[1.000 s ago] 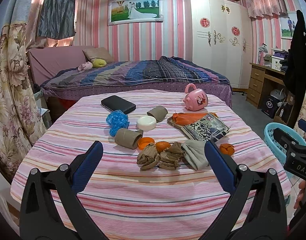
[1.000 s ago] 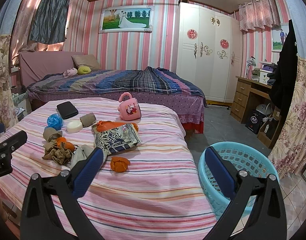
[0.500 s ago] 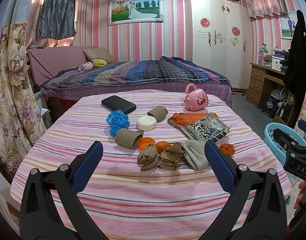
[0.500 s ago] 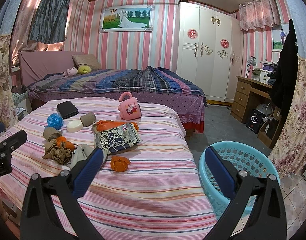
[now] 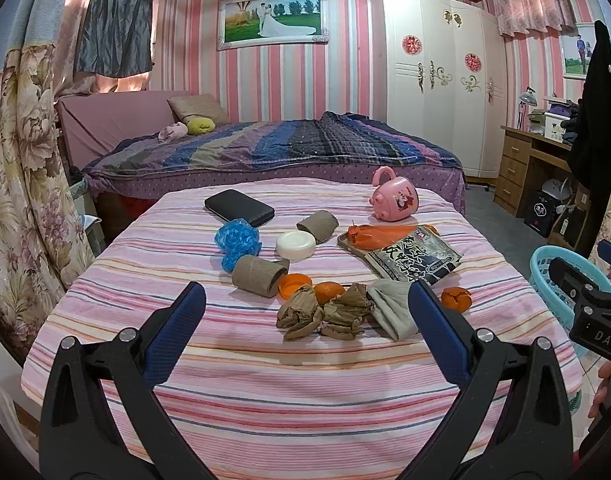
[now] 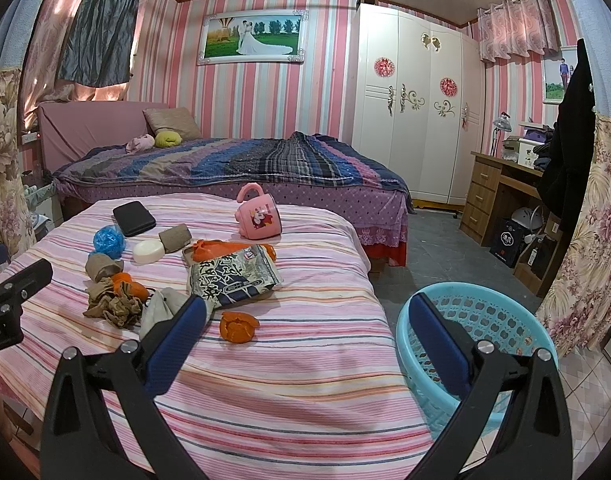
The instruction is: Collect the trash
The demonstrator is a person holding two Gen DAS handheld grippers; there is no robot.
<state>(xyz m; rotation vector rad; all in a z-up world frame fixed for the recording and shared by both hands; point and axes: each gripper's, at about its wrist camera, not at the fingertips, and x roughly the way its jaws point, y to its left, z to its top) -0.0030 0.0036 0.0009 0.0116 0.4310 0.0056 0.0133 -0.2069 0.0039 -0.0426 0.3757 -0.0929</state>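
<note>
On the pink striped table (image 5: 265,380) lie crumpled brown paper (image 5: 321,314), a cardboard tube (image 5: 257,276), a second tube (image 5: 318,225), orange peel (image 5: 456,298), a blue plastic wad (image 5: 237,240) and a black printed snack bag (image 5: 415,258). My left gripper (image 5: 305,328) hovers open above the table's near edge, short of the brown paper. My right gripper (image 6: 305,332) is open too, held between the orange peel (image 6: 238,327) and the light blue basket (image 6: 481,336) on the floor beside the table. Nothing sits between either pair of fingers.
A pink mug (image 5: 394,200), a black case (image 5: 239,207), a white soap-like disc (image 5: 296,245) and a grey cloth (image 5: 391,308) also rest on the table. A bed (image 5: 273,152) stands behind, a wooden desk (image 6: 501,196) at right, floral curtains (image 5: 21,184) at left.
</note>
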